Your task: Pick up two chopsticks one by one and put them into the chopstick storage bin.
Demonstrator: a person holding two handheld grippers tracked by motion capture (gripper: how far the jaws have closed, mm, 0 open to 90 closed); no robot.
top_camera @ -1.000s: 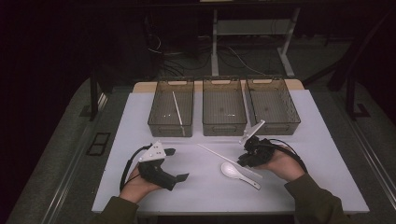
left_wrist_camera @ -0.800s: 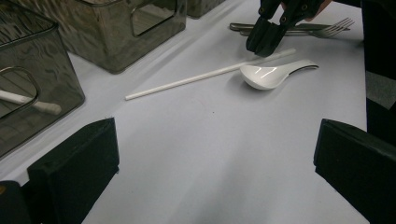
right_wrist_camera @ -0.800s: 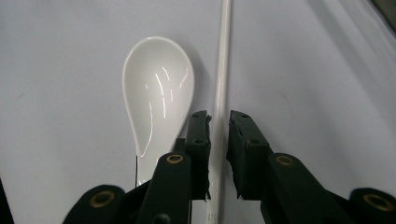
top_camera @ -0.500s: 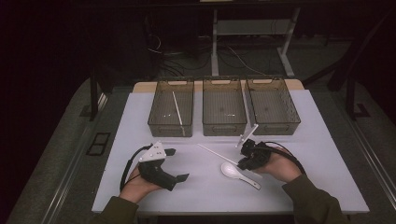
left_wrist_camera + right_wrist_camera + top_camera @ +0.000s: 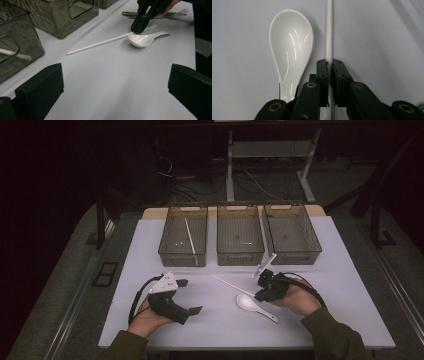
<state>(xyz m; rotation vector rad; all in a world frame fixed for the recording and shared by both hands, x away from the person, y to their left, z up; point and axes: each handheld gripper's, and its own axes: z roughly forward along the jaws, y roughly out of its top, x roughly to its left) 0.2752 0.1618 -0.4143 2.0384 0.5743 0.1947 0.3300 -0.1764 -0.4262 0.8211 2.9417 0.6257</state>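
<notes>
A thin white stick lies slantwise on the white table, close beside a white ceramic spoon. My right gripper points down at the stick's near end. In the right gripper view its jaws have just been closing and now pinch the stick, with the spoon just to their left. My left gripper rests at the front left, open, with nothing between its jaws. From there the stick, the spoon and the right gripper show farther off.
Three dark see-through bins stand in a row at the back: left, middle, right. The left bin holds another white stick. A metal fork and other cutlery lie behind the right gripper.
The right gripper has sunk a little onto the stick beside the spoon, and its jaws have come together on it. The left gripper has stayed still.
</notes>
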